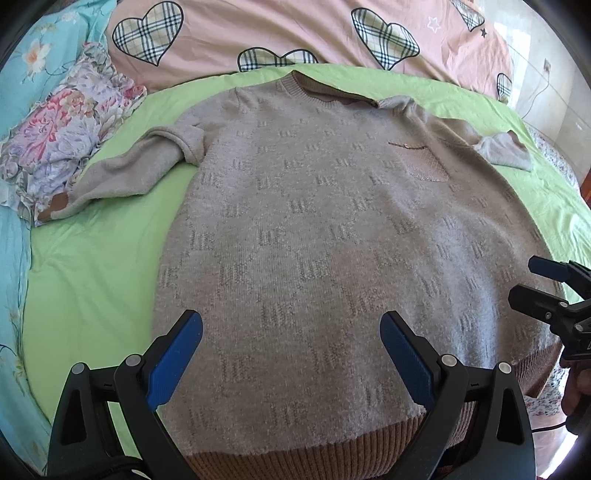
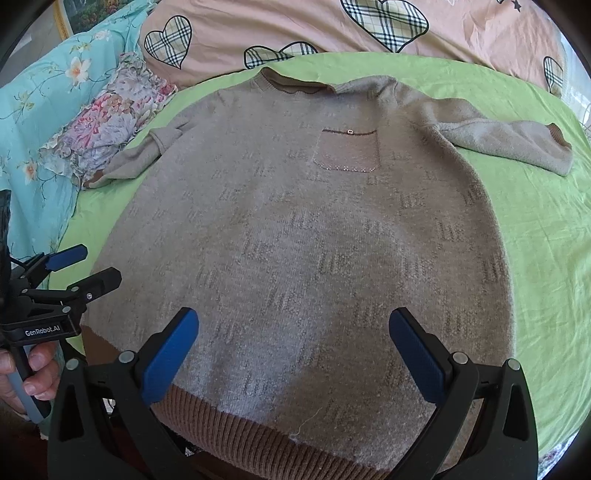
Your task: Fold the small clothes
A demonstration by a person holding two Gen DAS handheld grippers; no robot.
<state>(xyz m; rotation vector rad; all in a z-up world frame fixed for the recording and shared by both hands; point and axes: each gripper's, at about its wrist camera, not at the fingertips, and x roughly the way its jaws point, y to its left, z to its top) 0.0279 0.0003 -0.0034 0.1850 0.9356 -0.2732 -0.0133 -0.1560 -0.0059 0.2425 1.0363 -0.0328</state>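
Note:
A grey knit sweater (image 1: 317, 229) with a brown ribbed hem and collar lies flat, front up, on a green sheet (image 1: 92, 273); it also shows in the right wrist view (image 2: 295, 229). Its chest pocket (image 2: 347, 151) sits toward the right. Both sleeves are spread out sideways, the left one (image 1: 125, 173) bent, the right one (image 2: 509, 144) partly folded. My left gripper (image 1: 291, 332) is open and empty above the hem's left part. My right gripper (image 2: 293, 332) is open and empty above the hem's right part. Each gripper shows in the other's view: the right (image 1: 539, 284) and the left (image 2: 88, 266).
A floral pillow (image 1: 62, 140) lies at the left by the left sleeve cuff. A pink quilt with plaid hearts (image 1: 295, 33) lies behind the collar. A turquoise flowered sheet (image 2: 44, 103) lies at the far left. A tiled floor (image 1: 550, 85) shows at the far right.

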